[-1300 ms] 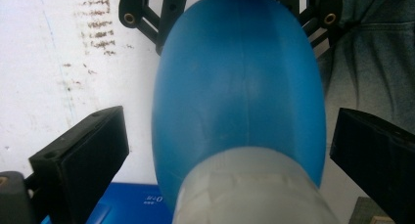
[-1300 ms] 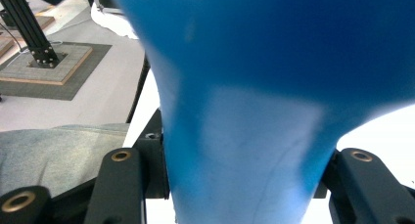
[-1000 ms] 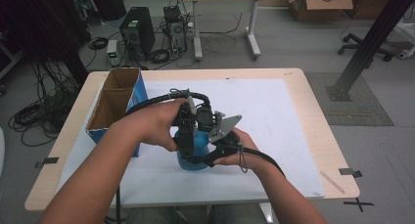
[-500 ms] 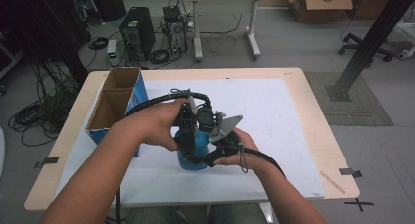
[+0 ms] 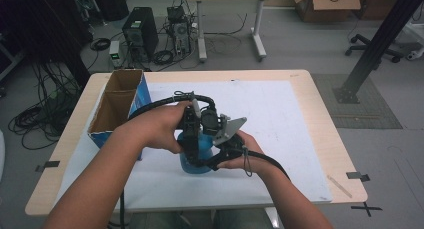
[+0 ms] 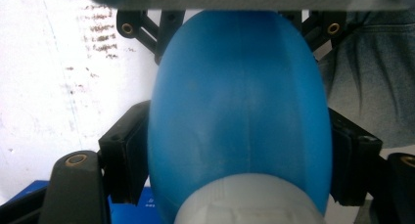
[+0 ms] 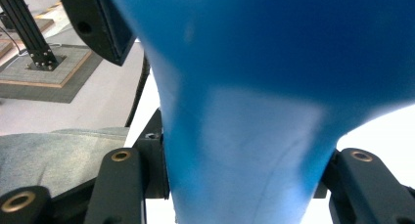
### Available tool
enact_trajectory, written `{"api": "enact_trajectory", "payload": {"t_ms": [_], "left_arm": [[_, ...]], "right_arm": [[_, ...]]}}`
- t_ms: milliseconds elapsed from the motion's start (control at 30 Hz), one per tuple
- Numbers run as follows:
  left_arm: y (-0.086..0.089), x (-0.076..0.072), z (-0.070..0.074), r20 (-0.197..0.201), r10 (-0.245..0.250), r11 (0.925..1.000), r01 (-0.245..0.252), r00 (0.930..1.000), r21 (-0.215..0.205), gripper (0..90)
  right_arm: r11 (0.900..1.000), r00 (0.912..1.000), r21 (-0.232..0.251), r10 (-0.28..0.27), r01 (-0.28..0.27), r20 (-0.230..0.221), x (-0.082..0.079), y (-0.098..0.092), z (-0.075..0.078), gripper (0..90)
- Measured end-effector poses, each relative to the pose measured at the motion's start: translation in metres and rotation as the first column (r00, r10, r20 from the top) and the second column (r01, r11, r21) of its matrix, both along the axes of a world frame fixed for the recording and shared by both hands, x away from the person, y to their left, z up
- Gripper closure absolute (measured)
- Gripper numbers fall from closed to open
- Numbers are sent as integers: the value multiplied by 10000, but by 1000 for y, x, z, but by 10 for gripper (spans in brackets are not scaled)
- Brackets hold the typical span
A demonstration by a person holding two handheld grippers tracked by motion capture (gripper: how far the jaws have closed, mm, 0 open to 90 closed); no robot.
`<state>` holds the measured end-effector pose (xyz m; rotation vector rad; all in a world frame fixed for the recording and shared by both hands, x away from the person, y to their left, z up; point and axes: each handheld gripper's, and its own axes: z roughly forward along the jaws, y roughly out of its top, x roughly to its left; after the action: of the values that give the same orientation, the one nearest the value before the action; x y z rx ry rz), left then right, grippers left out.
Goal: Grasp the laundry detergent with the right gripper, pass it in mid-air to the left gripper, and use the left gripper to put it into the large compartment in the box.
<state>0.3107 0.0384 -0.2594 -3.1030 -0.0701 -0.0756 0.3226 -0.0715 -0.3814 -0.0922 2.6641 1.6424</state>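
A blue plastic bottle stands on the white sheet near the table's middle, held between both hands. My left gripper comes down on it from above. In the left gripper view the left gripper is shut on the bottle's rounded body, one pad on each side, with a pale cap close to the camera. My right gripper reaches in from the right. In the right gripper view the right gripper is shut on a narrower part of the bottle.
An open cardboard box with blue sides stands at the table's left. The white sheet covers most of the wooden table. Cables trail from both grippers. Computers and cables lie on the floor behind.
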Motion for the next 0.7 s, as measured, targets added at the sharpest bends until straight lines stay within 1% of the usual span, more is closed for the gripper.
{"api": "enact_trajectory", "payload": {"t_ms": [33, 67, 167, 200, 267, 300, 333, 367, 500, 533, 567, 667, 700], "left_arm": [[0, 0, 0, 28, -15, 10000, 15, 10000, 14, 283], [0, 0, 0, 30, -15, 10000, 15, 10000, 7, 302], [1, 0, 1, 65, -4, 10000, 4, 10000, -8, 304], [0, 0, 1, 86, -32, 10000, 32, 10000, 6, 305], [0, -1, 1, 169, -78, 9999, 77, 9998, 77, 307], [0, -1, 1, 264, -135, 9999, 133, 9996, 102, 333], [0, -1, 1, 295, -156, 9998, 153, 9994, 105, 381], [0, -1, 1, 304, -197, 9998, 194, 9993, 106, 380], [-1, -2, 1, 353, -280, 9994, 272, 9990, 210, 383], [-1, -2, 1, 355, -281, 9994, 273, 9990, 229, 384], [-1, -1, 1, 362, -285, 9993, 275, 9989, 261, 384], [-2, -1, 0, 444, -240, 9993, 227, 9987, 295, 385], [-3, -1, 0, 463, -250, 9991, 234, 9986, 339, 386]], "right_arm": [[10000, 9999, -15, -19, 20, 139, 1, 0, 0, 452], [10000, 10000, 5, 6, -6, 4, 0, 0, 0, 452], [10000, 10000, 5, -12, 12, 21, 0, 0, 1, 452], [10000, 9999, -9, 0, 0, 140, 1, 0, 1, 452], [10000, 9999, -4, -3, 3, 143, 1, 0, 1, 452], [10000, 9999, -10, -5, 5, 173, 1, 0, 1, 452], [10000, 9998, -33, -14, 15, 187, 1, 0, 1, 452], [10000, 10000, 6, 12, -12, 79, 1, 0, 1, 452], [10000, 9999, 2, -27, 27, 151, 1, 0, 1, 452], [10000, 9999, 45, -58, 58, 83, 0, 1, 1, 452], [10000, 9997, 14, -69, 69, 222, 2, 1, 1, 452], [9999, 9996, -40, -124, 125, 272, 2, 0, 0, 452], [9999, 9998, -32, -134, 135, 169, 2, 0, 0, 452]]}}
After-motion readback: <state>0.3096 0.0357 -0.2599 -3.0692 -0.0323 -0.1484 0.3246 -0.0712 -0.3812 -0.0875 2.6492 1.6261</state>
